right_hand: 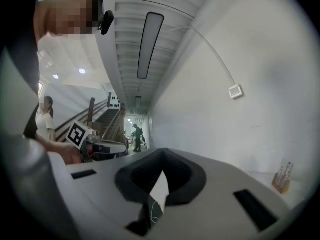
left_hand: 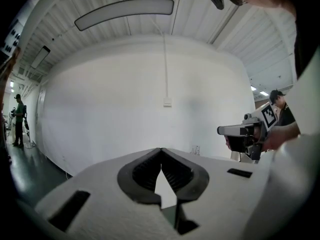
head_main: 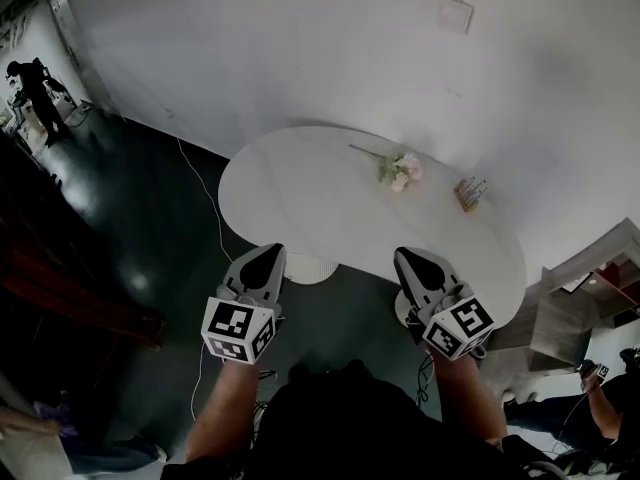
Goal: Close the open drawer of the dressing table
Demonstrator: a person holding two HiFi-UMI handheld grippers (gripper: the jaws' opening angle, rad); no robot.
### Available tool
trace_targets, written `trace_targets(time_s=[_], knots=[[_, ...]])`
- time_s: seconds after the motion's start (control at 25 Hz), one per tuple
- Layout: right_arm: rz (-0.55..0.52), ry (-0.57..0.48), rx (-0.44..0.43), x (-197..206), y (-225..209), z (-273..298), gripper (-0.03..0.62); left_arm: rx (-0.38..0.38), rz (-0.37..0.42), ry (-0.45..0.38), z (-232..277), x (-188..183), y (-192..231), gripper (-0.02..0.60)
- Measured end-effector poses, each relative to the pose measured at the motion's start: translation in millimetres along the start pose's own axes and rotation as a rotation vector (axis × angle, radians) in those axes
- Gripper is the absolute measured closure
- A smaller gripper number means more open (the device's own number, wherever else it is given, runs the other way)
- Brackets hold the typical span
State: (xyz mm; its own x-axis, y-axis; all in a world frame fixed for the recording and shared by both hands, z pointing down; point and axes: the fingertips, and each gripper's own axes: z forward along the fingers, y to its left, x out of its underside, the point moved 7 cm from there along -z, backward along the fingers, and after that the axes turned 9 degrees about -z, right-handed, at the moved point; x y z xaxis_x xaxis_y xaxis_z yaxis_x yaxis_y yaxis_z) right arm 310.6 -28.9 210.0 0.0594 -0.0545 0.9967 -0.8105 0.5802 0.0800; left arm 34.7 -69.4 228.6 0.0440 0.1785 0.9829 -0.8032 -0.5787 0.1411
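Your left hand-held gripper [head_main: 268, 255] and your right hand-held gripper [head_main: 407, 258] hover side by side at the near edge of the white oval bench [head_main: 300, 193]. Each has its jaws pressed together with nothing between them. The bench stands just in front of the white wall [head_main: 300, 48], with a sprig of pale flowers [head_main: 400, 170] and a small card stand [head_main: 470, 192] toward its far right, and its drawer is hidden under the top from where you look.
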Motion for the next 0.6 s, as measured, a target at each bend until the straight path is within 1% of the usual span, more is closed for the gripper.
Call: trace_targets(time_s=[0.2,0.4,0.6], knots=[[-0.027,0.003,0.011,-2,2,8,0.592,-0.011,-0.017,-0.006,-1,1,12,0.574],[-0.01,0.011,0.003,3,6,10,0.592,-0.019,-0.027,0.001,-3,4,17,0.574],[0.003,0.024,-0.013,7,6,10,0.592,-0.017,-0.06,0.013,-2,9,17,0.574]])
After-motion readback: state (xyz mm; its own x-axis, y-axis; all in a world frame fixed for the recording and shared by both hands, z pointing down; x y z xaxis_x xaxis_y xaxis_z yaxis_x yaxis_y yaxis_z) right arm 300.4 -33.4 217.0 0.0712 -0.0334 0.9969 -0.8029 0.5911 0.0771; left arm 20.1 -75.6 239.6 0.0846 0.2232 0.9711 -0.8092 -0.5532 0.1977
